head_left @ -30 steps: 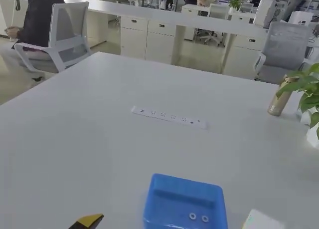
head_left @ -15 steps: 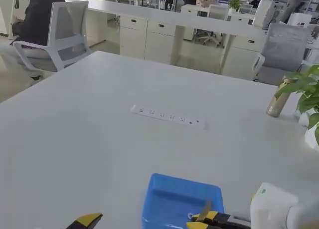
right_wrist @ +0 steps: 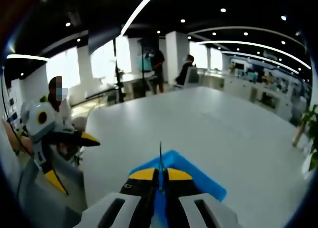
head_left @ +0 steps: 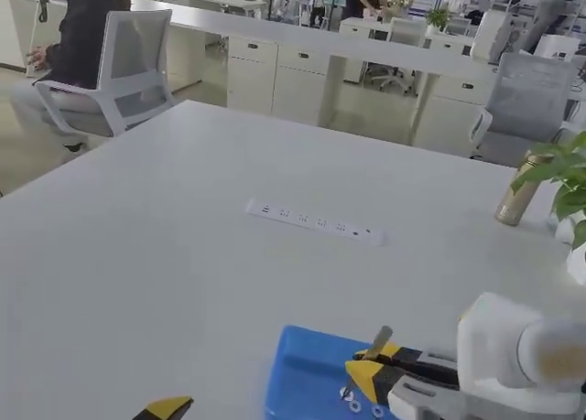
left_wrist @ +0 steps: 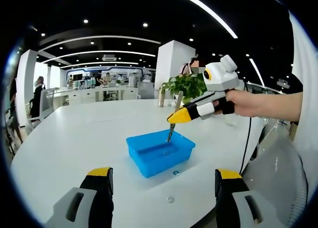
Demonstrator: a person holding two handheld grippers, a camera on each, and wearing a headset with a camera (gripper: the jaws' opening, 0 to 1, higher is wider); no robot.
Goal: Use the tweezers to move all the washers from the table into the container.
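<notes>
Washers (left_wrist: 165,152) lie in the blue container (left_wrist: 149,167); two more washers (left_wrist: 176,173) wait on the surface (left_wrist: 74,138) beside it. Clamped shut on the tweezers (left_wrist: 170,132), the right tongs (left_wrist: 180,116) dip the tips inside the container, probably to release. The left tongs (left_wrist: 164,172) gape, idle.

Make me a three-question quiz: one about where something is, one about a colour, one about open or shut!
1. Where is the tip of the tweezers? A on the floor; B inside the container; C in a cup.
2. What colour is the container? A red; B green; C blue.
3. How are the jaws of the left gripper? A wide open; B shut tight; C shut on the tweezers.
Answers: B, the tip dips between its walls; C, it looks blue; A, a wide gap separates them.
</notes>
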